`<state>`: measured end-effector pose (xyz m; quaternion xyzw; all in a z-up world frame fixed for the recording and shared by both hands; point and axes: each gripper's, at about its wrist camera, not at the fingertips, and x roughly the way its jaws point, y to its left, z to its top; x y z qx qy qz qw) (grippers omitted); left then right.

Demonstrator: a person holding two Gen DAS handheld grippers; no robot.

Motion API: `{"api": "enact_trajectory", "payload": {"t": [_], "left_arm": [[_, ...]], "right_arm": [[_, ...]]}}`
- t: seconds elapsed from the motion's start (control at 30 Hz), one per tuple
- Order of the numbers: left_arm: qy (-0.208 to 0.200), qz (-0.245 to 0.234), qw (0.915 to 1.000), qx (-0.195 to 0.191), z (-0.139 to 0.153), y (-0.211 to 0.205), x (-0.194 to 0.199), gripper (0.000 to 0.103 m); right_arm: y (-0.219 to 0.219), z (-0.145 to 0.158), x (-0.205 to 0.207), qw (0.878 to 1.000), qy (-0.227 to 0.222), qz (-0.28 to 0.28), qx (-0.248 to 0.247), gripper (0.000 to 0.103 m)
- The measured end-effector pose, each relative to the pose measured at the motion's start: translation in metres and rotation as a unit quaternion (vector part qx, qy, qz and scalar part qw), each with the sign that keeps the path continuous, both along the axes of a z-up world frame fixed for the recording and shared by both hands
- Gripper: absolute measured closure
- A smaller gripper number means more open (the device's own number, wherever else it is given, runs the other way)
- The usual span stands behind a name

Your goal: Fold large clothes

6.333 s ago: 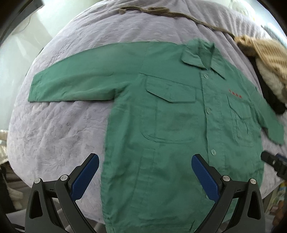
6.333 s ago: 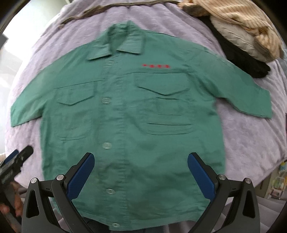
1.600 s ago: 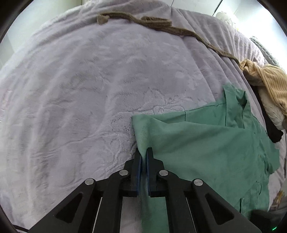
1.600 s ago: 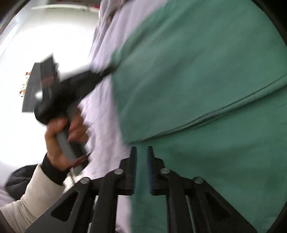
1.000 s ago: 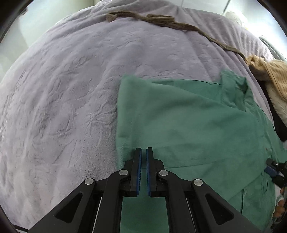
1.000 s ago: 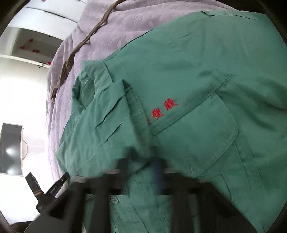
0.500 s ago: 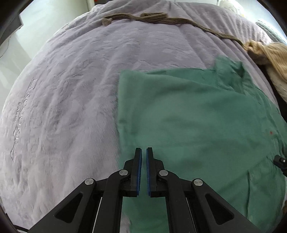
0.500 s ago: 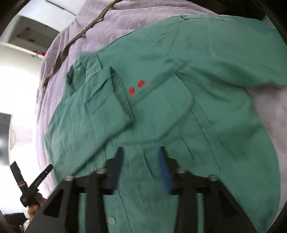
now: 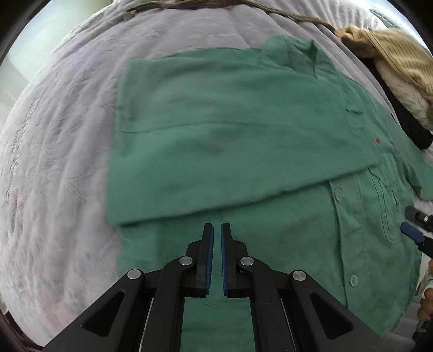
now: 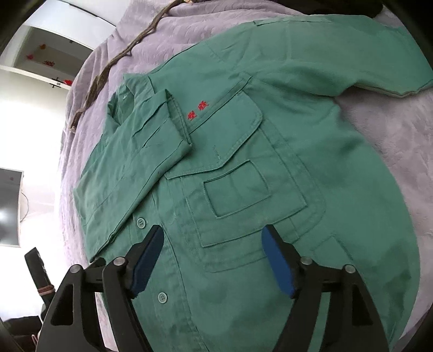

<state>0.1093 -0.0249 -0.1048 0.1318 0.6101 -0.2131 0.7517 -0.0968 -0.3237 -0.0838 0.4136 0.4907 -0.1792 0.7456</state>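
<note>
A green button shirt (image 9: 284,243) lies front up on a lilac bedspread (image 9: 59,168). Its left sleeve (image 9: 216,130) is folded across the chest. In the right wrist view the shirt (image 10: 270,168) shows red lettering, chest pockets and the folded sleeve cuff (image 10: 173,121); the other sleeve (image 10: 351,54) still lies spread out. My left gripper (image 9: 217,230) is shut and empty, just above the shirt below the folded sleeve. My right gripper (image 10: 213,243) is open and empty over the lower chest pocket; its tip (image 9: 414,230) shows at the right edge of the left wrist view.
A pile of tan, white and black clothes (image 9: 392,59) lies at the bed's far right. A brown cord (image 9: 216,5) runs along the far edge, also seen in the right wrist view (image 10: 108,70). The bedspread (image 10: 392,135) extends beside the shirt.
The left gripper drew back from the folded sleeve and hangs shut over the shirt body. The right gripper has opened and pulled back over the pocket.
</note>
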Motion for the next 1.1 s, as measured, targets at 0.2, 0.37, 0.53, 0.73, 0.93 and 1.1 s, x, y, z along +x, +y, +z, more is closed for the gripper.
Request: {"api": "enact_trajectory", "payload": {"t": [0.2,0.37,0.53,0.73,0.93,1.1], "left_arm": [[0.005,-0.019,0.9996,0.018,-0.007,-0.026,-0.018,0.097],[0.002,-0.027,0.9994,0.021,-0.009,-0.045,-0.025,0.097],[-0.008,-0.016,0.9995,0.025,-0.006,-0.062,-0.030,0.003],[-0.026,-0.036,0.9989,0.010,-0.005,-0.097,-0.035,0.001],[-0.023,-0.045,0.9987,0.006,-0.006,-0.143,-0.031,0.001],[0.003,-0.040,0.9992,-0.003,-0.016,-0.167,-0.030,0.001]], "right_arm": [[-0.014,0.003,-0.017,1.000,-0.010,-0.007,0.005,0.021],[-0.034,0.002,-0.030,0.999,-0.030,-0.030,0.014,0.021],[-0.051,0.006,-0.037,0.998,-0.044,-0.037,0.004,0.018],[-0.078,0.007,-0.046,0.997,-0.064,-0.050,0.008,0.017],[-0.114,0.008,-0.064,0.992,-0.087,-0.089,0.007,0.017],[-0.161,0.003,-0.091,0.983,-0.093,-0.157,0.016,0.000]]}}
